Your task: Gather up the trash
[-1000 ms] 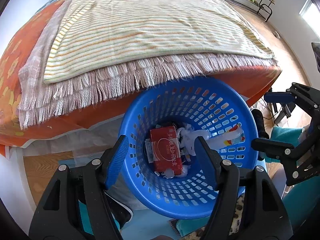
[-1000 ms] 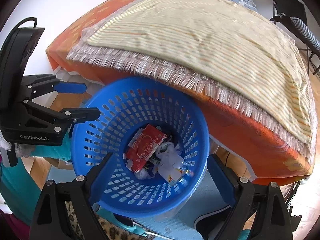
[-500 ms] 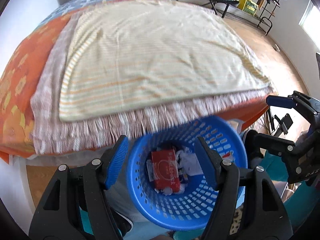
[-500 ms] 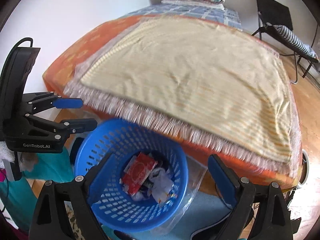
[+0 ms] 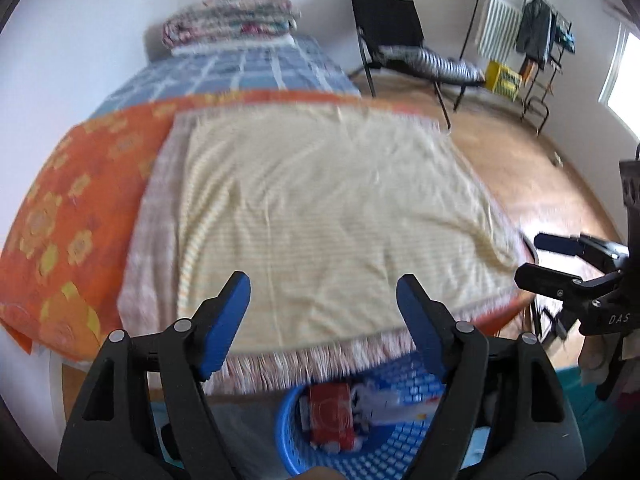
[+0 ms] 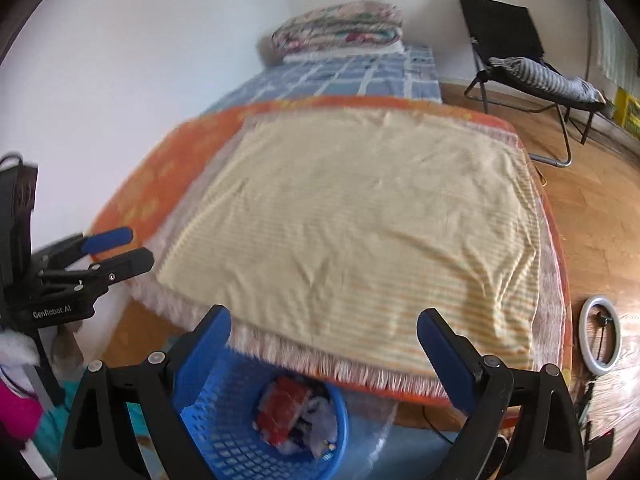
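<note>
A blue plastic basket (image 5: 404, 436) stands on the floor at the foot of the bed. It holds a red packet (image 5: 332, 412) and crumpled white wrappers (image 5: 380, 396). My left gripper (image 5: 322, 284) hangs above the bed's edge, its jaws opening with nothing between them. My right gripper (image 6: 324, 320) is open and empty, also over the bed's edge. The right wrist view shows the basket (image 6: 224, 432) and red packet (image 6: 284, 404) low down. Each gripper shows in the other's view: the right gripper (image 5: 532, 258) at the right, the left gripper (image 6: 138, 246) at the left.
The bed carries a cream striped fringed blanket (image 5: 328, 216) over an orange flowered cover (image 5: 68, 216), then a blue checked cover (image 6: 340, 76) and folded quilts (image 6: 340, 28). A black folding chair (image 6: 520, 56), a drying rack (image 5: 536, 40) and a ring light (image 6: 600, 336) stand on the wooden floor.
Both grippers have risen and tilted up. The basket has slid to the bottom of both views and the whole bed and room have come into sight. The left jaws stand slightly wider.
</note>
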A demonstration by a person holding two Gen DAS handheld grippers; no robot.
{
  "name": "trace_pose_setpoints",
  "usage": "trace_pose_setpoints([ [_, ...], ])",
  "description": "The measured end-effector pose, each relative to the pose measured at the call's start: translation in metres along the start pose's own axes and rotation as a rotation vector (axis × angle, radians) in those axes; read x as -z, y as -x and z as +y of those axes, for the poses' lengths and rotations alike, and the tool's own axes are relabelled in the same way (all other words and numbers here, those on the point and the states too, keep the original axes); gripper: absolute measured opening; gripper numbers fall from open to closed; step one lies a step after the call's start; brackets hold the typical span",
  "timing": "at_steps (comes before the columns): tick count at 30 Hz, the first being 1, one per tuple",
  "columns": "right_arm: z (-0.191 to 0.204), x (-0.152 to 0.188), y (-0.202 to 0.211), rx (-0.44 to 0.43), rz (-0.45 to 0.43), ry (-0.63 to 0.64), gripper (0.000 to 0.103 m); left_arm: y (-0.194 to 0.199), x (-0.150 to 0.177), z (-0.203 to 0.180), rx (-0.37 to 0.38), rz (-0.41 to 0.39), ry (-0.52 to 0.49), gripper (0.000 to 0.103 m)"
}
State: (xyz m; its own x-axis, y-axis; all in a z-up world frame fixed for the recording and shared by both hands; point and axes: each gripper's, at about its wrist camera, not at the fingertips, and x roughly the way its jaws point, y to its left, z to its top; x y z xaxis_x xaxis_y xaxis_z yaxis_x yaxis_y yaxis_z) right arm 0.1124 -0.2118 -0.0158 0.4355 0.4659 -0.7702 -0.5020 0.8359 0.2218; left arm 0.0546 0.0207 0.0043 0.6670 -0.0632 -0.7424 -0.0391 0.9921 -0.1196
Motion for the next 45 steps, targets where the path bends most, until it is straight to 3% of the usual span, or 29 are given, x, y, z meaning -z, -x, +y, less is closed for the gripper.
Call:
trace_pose_setpoints([
  [4,0.002,-0.016,0.016,0.013,-0.062,-0.013,0.095,0.018,-0.022,0.000,0.005,-0.073,0.007,0.078],
  [8,0.019,-0.027,0.033,0.081,-0.147,0.052,0.096,0.031,-0.035,-0.003,0.027,-0.125,0.013,0.083],
  [14,0.038,-0.039,0.045,0.116,-0.238,0.121,0.103,0.045,-0.043,-0.010,0.031,-0.182,0.005,0.087],
  [20,0.041,-0.049,0.043,0.092,-0.252,0.109,0.103,0.050,-0.047,-0.011,0.016,-0.222,0.017,0.100],
  [30,0.028,-0.054,0.022,0.053,-0.196,0.075,0.103,0.043,-0.049,-0.002,-0.022,-0.214,0.058,0.101],
  [45,0.017,-0.047,0.017,0.039,-0.178,0.009,0.103,0.033,-0.041,0.002,-0.017,-0.186,0.078,0.102],
])
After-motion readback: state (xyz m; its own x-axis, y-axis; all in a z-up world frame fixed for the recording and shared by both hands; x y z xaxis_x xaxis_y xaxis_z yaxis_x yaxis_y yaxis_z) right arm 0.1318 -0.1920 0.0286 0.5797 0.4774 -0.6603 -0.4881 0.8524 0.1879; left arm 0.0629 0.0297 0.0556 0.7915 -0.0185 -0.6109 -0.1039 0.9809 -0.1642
